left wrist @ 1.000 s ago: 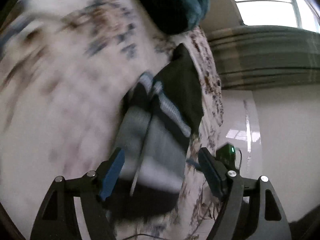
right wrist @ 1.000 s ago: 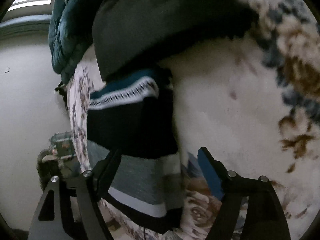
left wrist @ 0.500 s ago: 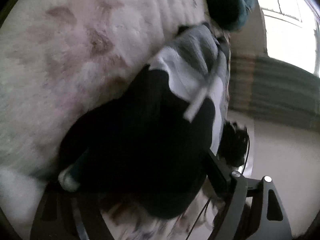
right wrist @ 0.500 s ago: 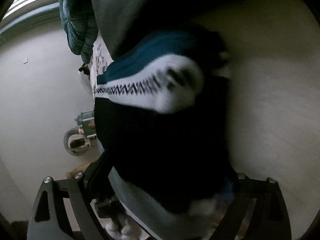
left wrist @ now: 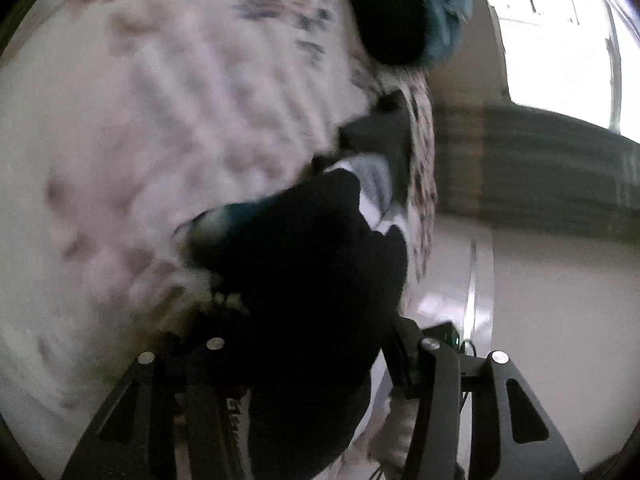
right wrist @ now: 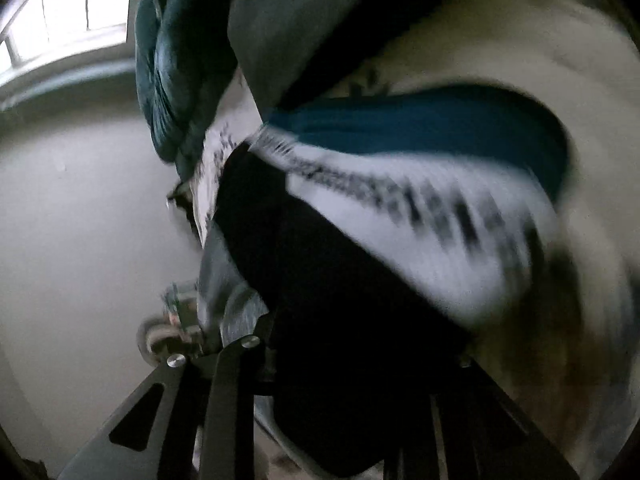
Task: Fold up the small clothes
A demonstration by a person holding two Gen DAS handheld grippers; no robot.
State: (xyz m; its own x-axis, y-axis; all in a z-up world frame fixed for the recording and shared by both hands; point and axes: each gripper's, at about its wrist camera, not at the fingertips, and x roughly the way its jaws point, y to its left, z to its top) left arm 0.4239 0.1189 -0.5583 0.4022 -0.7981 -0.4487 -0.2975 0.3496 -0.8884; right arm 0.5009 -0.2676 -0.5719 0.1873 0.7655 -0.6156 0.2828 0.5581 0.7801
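1. Task item: small knit garment [right wrist: 360, 300], mostly black, with a white band carrying a dark zigzag pattern and a teal band above it. It lies on the white bedspread with a faded brown-and-blue floral print [left wrist: 140, 140], close to the spread's edge.
2. In the left wrist view the same garment [left wrist: 312, 264] shows as a black bulk with a teal-and-white end at its left and a grey-white striped part at its upper right.
3. Right gripper [right wrist: 352, 364]: jaws have just been closing; black fabric fills the gap and covers the right finger. It looks pinched on the garment, but the pads are hidden and the frame is blurred.
4. Left gripper [left wrist: 316, 344]: jaws have just been closing too, with black fabric bunched between them and draped over the left finger. Right finger [left wrist: 404, 356] sits against the fabric's edge. Reads as a pinch on the garment.
5. Beyond the garment: a dark grey cloth [right wrist: 304, 28] lies on the spread, and a dark teal padded bundle [right wrist: 176, 64] sits beside it near the spread's edge.
6. Left wrist view shows that teal bundle [left wrist: 412, 8] at top.
7. Past the edge: pale glossy floor [left wrist: 552, 300], bright window [left wrist: 560, 40] and a small blurred wheeled device [right wrist: 172, 328] on the floor.
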